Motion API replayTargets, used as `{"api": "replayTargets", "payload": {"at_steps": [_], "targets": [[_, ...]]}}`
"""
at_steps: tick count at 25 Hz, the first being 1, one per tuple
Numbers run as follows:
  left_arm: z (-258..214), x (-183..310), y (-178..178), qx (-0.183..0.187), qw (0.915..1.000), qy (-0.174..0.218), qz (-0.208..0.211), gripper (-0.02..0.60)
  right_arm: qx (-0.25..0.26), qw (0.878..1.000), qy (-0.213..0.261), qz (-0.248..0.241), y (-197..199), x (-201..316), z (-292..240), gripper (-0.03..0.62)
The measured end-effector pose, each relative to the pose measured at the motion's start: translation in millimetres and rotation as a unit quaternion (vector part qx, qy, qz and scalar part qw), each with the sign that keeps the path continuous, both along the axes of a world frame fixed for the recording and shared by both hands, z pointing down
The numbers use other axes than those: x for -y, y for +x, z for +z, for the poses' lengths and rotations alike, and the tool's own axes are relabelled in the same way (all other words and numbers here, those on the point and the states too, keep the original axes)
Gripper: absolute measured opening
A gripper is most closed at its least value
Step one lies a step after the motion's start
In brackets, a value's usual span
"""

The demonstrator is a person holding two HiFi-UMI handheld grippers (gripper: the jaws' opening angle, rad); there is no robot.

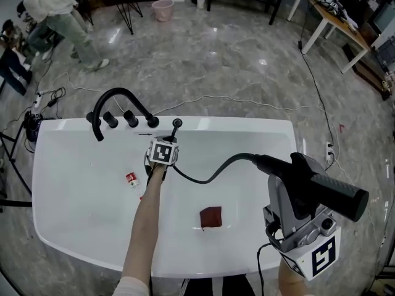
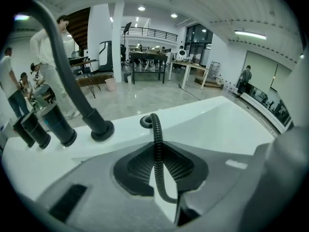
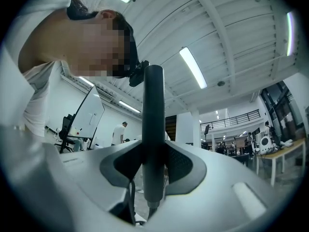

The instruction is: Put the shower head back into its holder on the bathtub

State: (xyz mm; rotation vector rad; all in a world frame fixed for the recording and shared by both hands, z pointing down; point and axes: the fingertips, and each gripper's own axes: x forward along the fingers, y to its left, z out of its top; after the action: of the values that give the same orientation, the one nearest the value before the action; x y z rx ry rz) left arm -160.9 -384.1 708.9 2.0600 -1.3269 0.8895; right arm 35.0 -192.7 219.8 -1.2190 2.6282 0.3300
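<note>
I stand in a big room with a shiny grey floor (image 1: 234, 60). A person (image 1: 62, 17) walks far off on it, near a pink bucket (image 1: 163, 9). A white table (image 1: 333, 20) stands at the far right.

Right below me is a big white tub (image 1: 74, 227). In it lie a flat red square (image 1: 211, 216) and a small red and white thing (image 1: 131, 179) that I cannot make out. On the far rim stand a bent black tap (image 1: 114, 100) and a row of black knobs (image 1: 131, 118).

A black hose (image 1: 210, 174) comes up out of a black ring (image 2: 145, 122) on that rim, beside the knobs. My left gripper (image 2: 157, 170) is just by the ring, with its jaws squeezed narrow on the hose.

The hose bends across the tub to the black shower head (image 1: 321, 187). My right gripper (image 3: 153, 168) clamps its handle tight, over the near right side of the tub. The shower head is well apart from the ring.
</note>
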Motion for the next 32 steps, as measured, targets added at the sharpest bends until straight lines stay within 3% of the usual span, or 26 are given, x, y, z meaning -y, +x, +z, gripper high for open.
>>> {"api": "replayTargets", "payload": {"at_steps": [3, 7, 9, 11, 14, 16, 22, 25, 27, 29, 32], "targets": [[2, 23, 8, 0.005, 0.9999, -0.011, -0.002, 0.052, -0.002, 1.0, -0.007, 0.002, 4, 1, 7, 0.138], [37, 13, 0, -0.006, 0.9991, -0.032, -0.027, 0.052, -0.002, 1.0, -0.02, 0.004, 4, 4, 24, 0.138], [46, 10, 1, -0.036, 0.9984, -0.003, -0.044, 0.052, -0.009, 1.0, -0.025, 0.0, 1, 4, 33, 0.138], [48, 10, 10, -0.062, 0.9971, 0.028, -0.035, 0.052, -0.018, 0.999, -0.028, -0.001, -3, 3, 41, 0.138], [40, 14, 17, -0.077, 0.9914, 0.104, -0.021, 0.059, -0.014, 0.999, -0.034, -0.005, -7, 3, 52, 0.138], [46, 8, 19, -0.097, 0.9866, 0.128, -0.03, 0.153, -0.011, 0.999, -0.04, -0.009, -10, 3, 59, 0.138], [109, -24, 11, -0.125, 0.9865, 0.072, -0.077, 0.204, 0.004, 0.999, -0.042, -0.021, -9, 5, 74, 0.138], [139, -36, 11, -0.134, 0.9853, 0.046, -0.096, 0.201, 0.013, 0.998, -0.051, -0.026, -4, 5, 88, 0.138], [144, -39, 10, -0.128, 0.9855, 0.045, -0.102, 0.063, 0.013, 0.998, -0.061, -0.024, 0, 8, 99, 0.138], [133, -37, 13, -0.133, 0.9841, 0.064, -0.099, 0.061, 0.009, 0.998, -0.067, -0.017, 3, 11, 106, 0.138], [89, -40, 16, -0.148, 0.9756, 0.122, -0.107, 0.063, 0.004, 0.998, -0.054, -0.005, 6, 13, 91, 0.138]]}}
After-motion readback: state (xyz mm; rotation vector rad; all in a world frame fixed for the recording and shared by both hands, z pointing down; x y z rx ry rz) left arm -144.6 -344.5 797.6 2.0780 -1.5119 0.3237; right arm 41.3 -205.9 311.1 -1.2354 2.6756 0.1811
